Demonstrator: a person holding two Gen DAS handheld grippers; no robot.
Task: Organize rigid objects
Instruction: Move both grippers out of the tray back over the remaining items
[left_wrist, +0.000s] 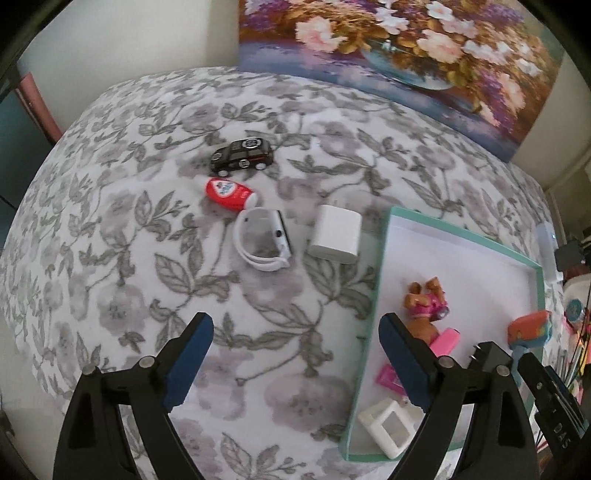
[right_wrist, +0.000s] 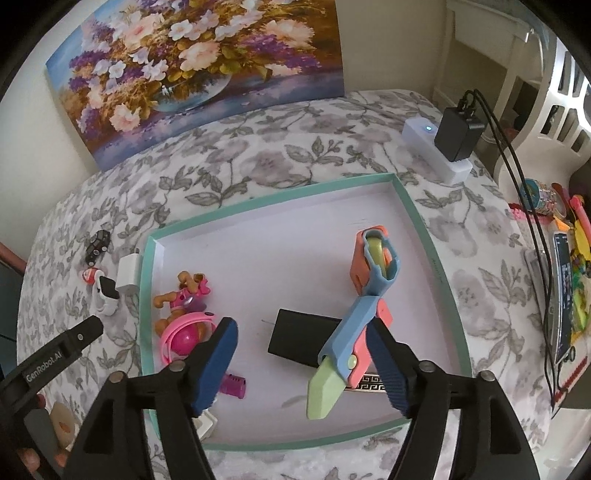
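A teal-rimmed white tray (left_wrist: 380, 266) (right_wrist: 410, 206) lies on the floral bedspread. In it are a dog figure (left_wrist: 424, 306) (right_wrist: 184, 291), a pink ring toy (right_wrist: 184, 336), a black adapter (right_wrist: 299, 339) and an orange-blue toy knife (right_wrist: 365, 295). Left of the tray on the bedspread lie a black toy car (left_wrist: 242, 153) (right_wrist: 96, 245), a red bottle (left_wrist: 229, 194), a white smartwatch (left_wrist: 260, 240) (right_wrist: 105, 291) and a white charger (left_wrist: 336, 234) (right_wrist: 127, 273). My left gripper (left_wrist: 295, 365) is open and empty above the bedspread. My right gripper (right_wrist: 303, 365) is open above the tray, with the knife lying between its fingers.
A flower painting (right_wrist: 199, 66) leans on the wall behind. A white power strip with a black plug (right_wrist: 439, 147) sits at the far right of the bed. Cluttered shelves and cables (right_wrist: 554, 258) stand to the right. A white square frame (left_wrist: 388, 428) lies in the tray's near corner.
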